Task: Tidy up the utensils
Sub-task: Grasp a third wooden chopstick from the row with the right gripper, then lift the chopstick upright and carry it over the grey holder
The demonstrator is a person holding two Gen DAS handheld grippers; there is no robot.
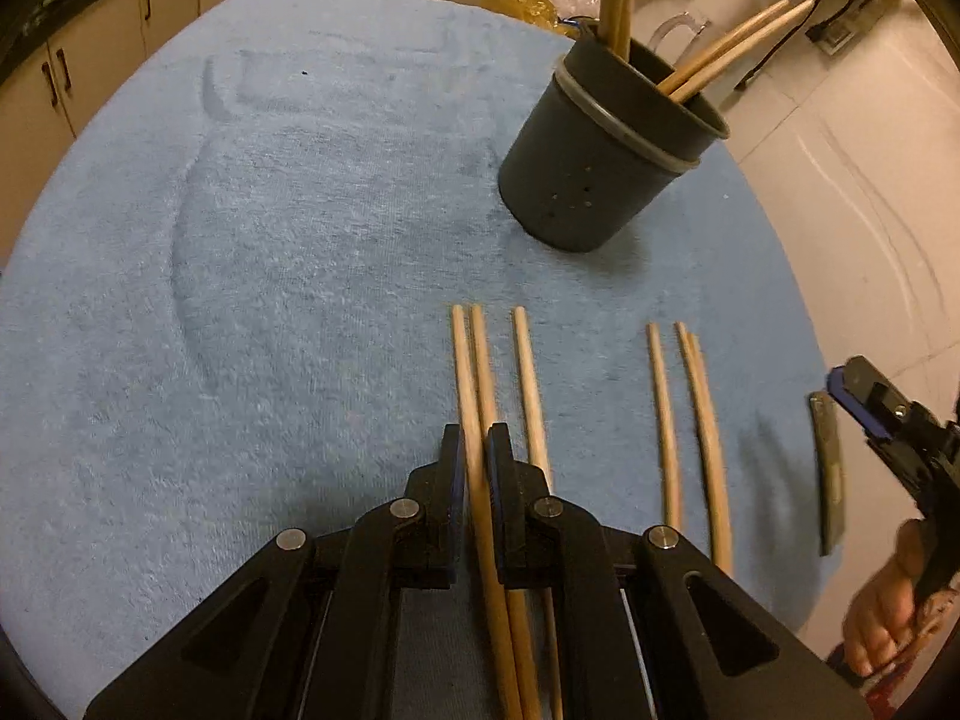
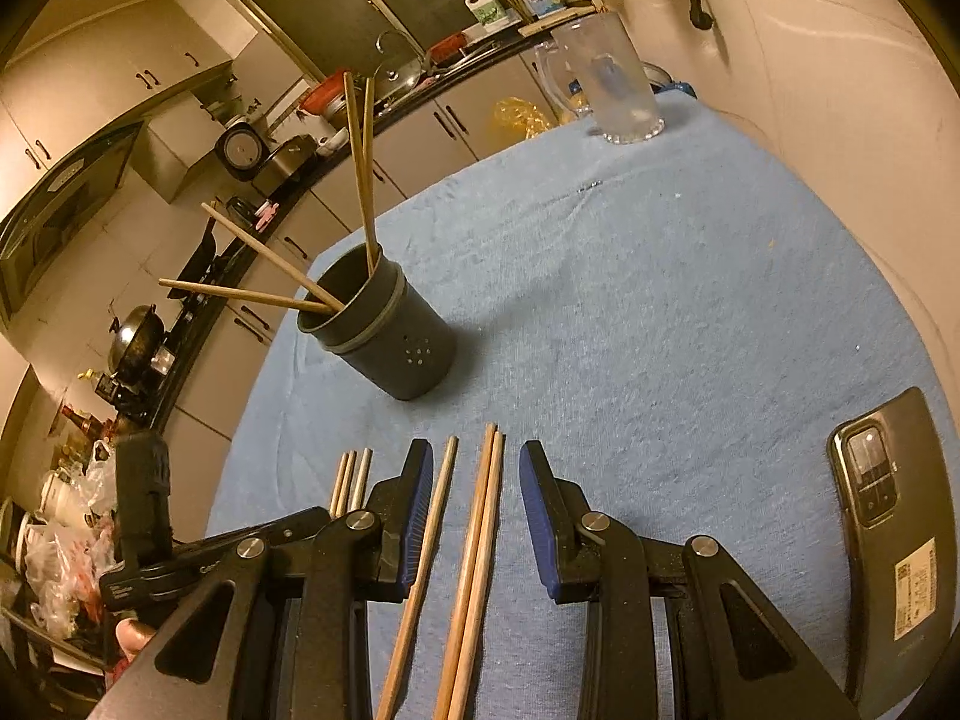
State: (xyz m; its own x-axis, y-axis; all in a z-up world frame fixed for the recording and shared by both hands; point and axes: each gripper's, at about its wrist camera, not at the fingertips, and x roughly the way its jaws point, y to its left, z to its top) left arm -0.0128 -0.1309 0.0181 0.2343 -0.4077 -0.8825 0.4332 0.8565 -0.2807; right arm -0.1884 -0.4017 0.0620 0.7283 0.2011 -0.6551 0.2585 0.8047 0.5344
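Several wooden chopsticks lie on the blue cloth point(image 1: 270, 240). My left gripper point(image 1: 476, 438) is shut on a chopstick point(image 1: 463, 372) of the left group, low over the cloth; another chopstick point(image 1: 531, 384) lies just right of its fingers. A second group of chopsticks point(image 1: 699, 408) lies further right. My right gripper point(image 2: 474, 447) stands open around this group, a pair point(image 2: 487, 480) and a single chopstick point(image 2: 441, 492) between its pads, untouched. The dark round holder point(image 1: 594, 180) point(image 2: 396, 336) stands upright beyond, with several chopsticks point(image 2: 360, 156) leaning in it.
A dark phone point(image 2: 888, 528) lies on the cloth right of my right gripper, seen edge-on as a phone point(image 1: 828, 474) in the left wrist view. A glass mug point(image 2: 612, 84) stands at the cloth's far end. Kitchen cabinets and a cluttered counter point(image 2: 180, 312) run along the left.
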